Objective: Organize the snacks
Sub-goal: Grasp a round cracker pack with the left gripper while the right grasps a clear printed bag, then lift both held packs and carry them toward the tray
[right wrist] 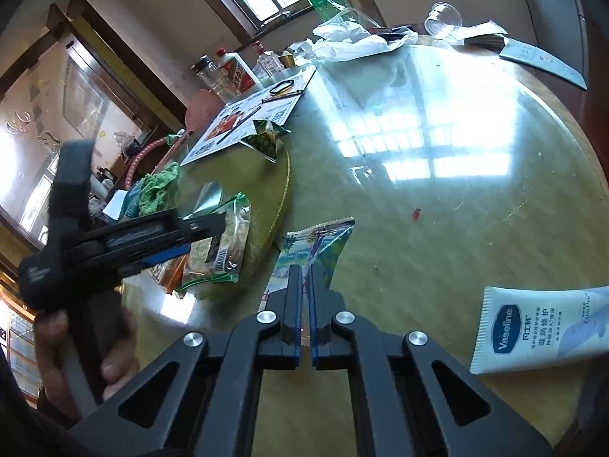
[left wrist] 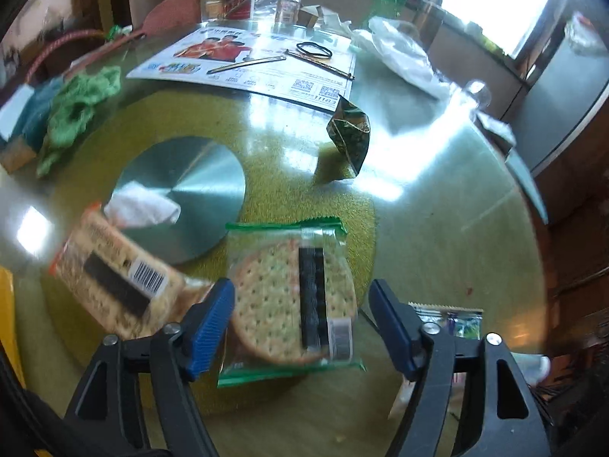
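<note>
Both tools look alike; the left gripper [left wrist: 300, 323] has matte black linkage arms with triangular cut-outs, round silver screw heads at the pivots, and ribbed blue pads on its fingers [left wrist: 213, 323]; the right gripper [right wrist: 304, 285] shows the same black frame, four silver screws and thin blue pads; beside it, a hand [right wrist: 76, 350] wraps a black handle with faint lettering.

Green-edged clear cracker pack [left wrist: 291, 297], blue-padded black tongs [left wrist: 300, 327], crumpled green cloth [left wrist: 76, 110], white-blue Vaseline tube [right wrist: 544, 329]
</note>
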Available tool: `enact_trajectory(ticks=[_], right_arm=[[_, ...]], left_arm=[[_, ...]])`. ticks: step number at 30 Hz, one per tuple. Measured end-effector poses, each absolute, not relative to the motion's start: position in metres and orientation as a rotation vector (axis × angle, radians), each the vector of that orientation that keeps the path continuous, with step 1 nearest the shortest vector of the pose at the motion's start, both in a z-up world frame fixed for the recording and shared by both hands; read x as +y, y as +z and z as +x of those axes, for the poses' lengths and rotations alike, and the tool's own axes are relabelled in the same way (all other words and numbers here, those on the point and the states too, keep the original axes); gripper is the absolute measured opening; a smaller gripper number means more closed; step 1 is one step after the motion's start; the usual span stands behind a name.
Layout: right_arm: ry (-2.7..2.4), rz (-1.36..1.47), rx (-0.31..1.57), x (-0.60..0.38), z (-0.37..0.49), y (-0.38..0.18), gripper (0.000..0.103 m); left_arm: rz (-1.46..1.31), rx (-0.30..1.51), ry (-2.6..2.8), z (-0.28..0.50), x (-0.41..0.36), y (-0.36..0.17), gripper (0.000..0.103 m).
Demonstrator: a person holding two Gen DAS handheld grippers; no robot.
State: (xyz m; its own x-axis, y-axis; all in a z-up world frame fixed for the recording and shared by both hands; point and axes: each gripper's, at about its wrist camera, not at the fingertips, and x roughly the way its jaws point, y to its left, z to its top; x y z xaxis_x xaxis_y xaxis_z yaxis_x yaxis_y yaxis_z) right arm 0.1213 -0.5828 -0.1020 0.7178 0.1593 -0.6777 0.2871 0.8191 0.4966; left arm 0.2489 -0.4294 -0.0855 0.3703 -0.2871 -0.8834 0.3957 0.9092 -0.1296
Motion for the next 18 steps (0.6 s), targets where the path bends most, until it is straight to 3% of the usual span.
enact_trajectory(ticks=[4, 6, 8, 13, 14, 18], right_arm=[[-0.054, 0.666, 0.787, -0.584, 0.124, -0.11, 0.01], [-0.047, 0.678, 0.793, -0.584, 0.124, -0.111, 0.038], [-0.048, 0.673, 0.796, -0.582, 0.125, -0.111, 0.052], [-0.058, 0.602, 0.848, -0.569, 0.136, -0.113, 0.048], [-0.054, 0.584, 0.862, -0.566, 0.138, -0.114, 0.037], [-0.088, 0.514, 0.88, -0.56, 0.14, -0.114, 0.024]], left_arm=[[0.19, 1.123, -0.388, 0.253, -0.44, -0.093, 0.079], [0.213, 1.142, -0.381, 0.255, -0.443, -0.098, 0.079], [0.207, 1.15, -0.396, 0.254, -0.441, -0.098, 0.079], [0.173, 1.158, -0.385, 0.259, -0.443, -0.101, 0.076], [0.204, 1.153, -0.383, 0.258, -0.446, -0.101, 0.076], [0.23, 1.142, -0.415, 0.25, -0.447, -0.102, 0.075]])
